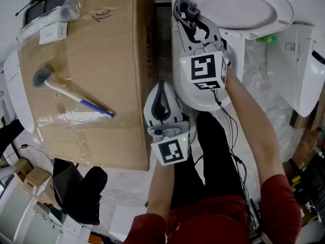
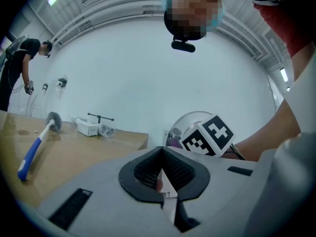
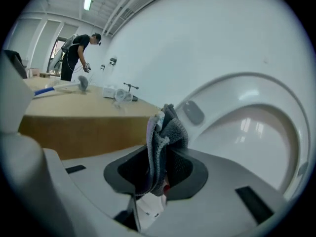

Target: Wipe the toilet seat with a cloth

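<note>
While my right hand-held gripper (image 1: 197,28) (image 3: 155,169) hangs over the white toilet (image 1: 200,99), its jaws are clenched on a grey knitted cloth (image 1: 185,10) (image 3: 167,130). Seen along those jaws, the cloth is pinched by its lower part between the black pads. It stands up out of them in a bunched, folded tuft with a pale edge on its left side. From my head, that tuft sticks out beyond the jaw tips, at the left edge of the raised white oval part of the toilet (image 1: 244,9) (image 3: 247,127). Whether that part is the seat or the lid I cannot tell, nor whether the cloth touches it. In the right gripper view the oval curves just to the right of the cloth.

My left hand-held gripper (image 1: 162,98) (image 2: 163,169) sits lower in my sight, nearer my body, beside the front of the bowl and well apart from the cloth. Its jaws are pressed together with nothing between them. To the left of both stands a large brown cardboard box (image 1: 101,50) (image 2: 74,152) serving as a worktop. On it lies a hammer with a grey head, wooden shaft and blue grip (image 1: 71,93) (image 2: 27,159).
</note>
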{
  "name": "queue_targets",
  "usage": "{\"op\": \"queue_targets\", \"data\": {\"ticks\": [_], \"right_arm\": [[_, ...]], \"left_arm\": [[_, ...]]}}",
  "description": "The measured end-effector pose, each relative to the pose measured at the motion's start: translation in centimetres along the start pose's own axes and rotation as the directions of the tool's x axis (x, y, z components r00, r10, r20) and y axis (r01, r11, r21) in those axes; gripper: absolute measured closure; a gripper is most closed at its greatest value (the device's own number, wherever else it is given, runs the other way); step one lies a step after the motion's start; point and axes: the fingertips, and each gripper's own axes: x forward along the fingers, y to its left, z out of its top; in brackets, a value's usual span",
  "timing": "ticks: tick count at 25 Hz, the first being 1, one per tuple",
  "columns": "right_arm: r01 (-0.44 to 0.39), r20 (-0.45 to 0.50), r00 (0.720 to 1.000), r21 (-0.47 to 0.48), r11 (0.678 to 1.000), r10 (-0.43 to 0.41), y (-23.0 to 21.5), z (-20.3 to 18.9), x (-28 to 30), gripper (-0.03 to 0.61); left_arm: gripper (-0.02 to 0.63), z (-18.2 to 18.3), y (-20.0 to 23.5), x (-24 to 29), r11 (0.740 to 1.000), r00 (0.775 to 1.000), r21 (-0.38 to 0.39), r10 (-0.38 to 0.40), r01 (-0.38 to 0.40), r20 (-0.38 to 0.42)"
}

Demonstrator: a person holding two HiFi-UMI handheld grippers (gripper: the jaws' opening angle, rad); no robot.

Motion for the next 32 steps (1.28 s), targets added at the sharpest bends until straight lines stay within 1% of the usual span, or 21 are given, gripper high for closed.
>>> {"op": "queue_targets", "data": {"ticks": [5, 8, 10, 12, 15, 18, 20, 22, 24, 25, 28, 32], "right_arm": [[0.006, 0.072, 0.997, -0.012, 1.0, -0.005, -2.5, 4.9, -1.8, 0.482], [-0.003, 0.097, 0.995, -0.01, 1.0, 0.004, -3.7, 6.9, -2.8, 0.482], [0.007, 0.122, 0.992, -0.001, 1.0, -0.007, -4.8, 8.0, -3.7, 0.482], [0.036, 0.15, 0.988, 0.026, 0.999, -0.04, -6.6, 9.1, -4.9, 0.482], [0.08, 0.171, 0.98, 0.11, 0.991, -0.098, -10.2, 9.9, -7.0, 0.482], [0.118, 0.175, 0.973, 0.168, 0.979, -0.147, -13.9, 9.5, -9.1, 0.482], [0.144, 0.168, 0.97, 0.185, 0.972, -0.176, -16.3, 8.7, -10.5, 0.482], [0.167, 0.16, 0.966, 0.204, 0.965, -0.202, -18.3, 7.9, -11.8, 0.482], [0.19, 0.155, 0.962, 0.216, 0.958, -0.225, -20.2, 6.8, -12.9, 0.482], [0.202, 0.15, 0.96, 0.222, 0.954, -0.238, -21.0, 6.1, -13.4, 0.482], [0.239, 0.13, 0.953, 0.231, 0.943, -0.273, -23.4, 3.6, -14.9, 0.482], [0.269, 0.044, 0.954, 0.316, 0.91, -0.297, -25.7, -0.6, -16.4, 0.482]], "left_arm": [[0.601, 3.1, -1.5, -0.1, 1.0, 1.0, 0.007, -0.012, 0.012, 0.008], [0.601, 4.4, -2.1, -0.1, 0.999, 1.0, 0.026, -0.023, 0.023, 0.011], [0.601, 5.1, -2.5, 0.1, 0.999, 0.999, 0.034, -0.029, 0.029, 0.015], [0.601, 5.6, -2.9, 0.4, 0.999, 0.999, 0.036, -0.036, 0.035, 0.016], [0.601, 6.0, -3.9, 0.7, 0.998, 0.999, 0.043, -0.048, 0.048, 0.018], [0.601, 6.7, -5.7, 1.2, 0.995, 0.996, 0.063, -0.076, 0.073, 0.052], [0.601, 6.5, -7.3, 1.7, 0.993, 0.994, 0.064, -0.099, 0.096, 0.038], [0.601, 6.4, -8.9, 2.1, 0.987, 0.99, 0.093, -0.133, 0.129, 0.04], [0.601, 6.2, -10.5, 2.5, 0.984, 0.987, 0.092, -0.157, 0.153, 0.034], [0.601, 6.1, -11.3, 2.7, 0.983, 0.985, 0.089, -0.167, 0.164, 0.032], [0.601, 5.9, -13.3, 3.3, 0.975, 0.979, 0.109, -0.198, 0.193, 0.039], [0.601, 4.9, -15.3, 4.0, 0.971, 0.977, 0.114, -0.211, 0.209, 0.013]]}}
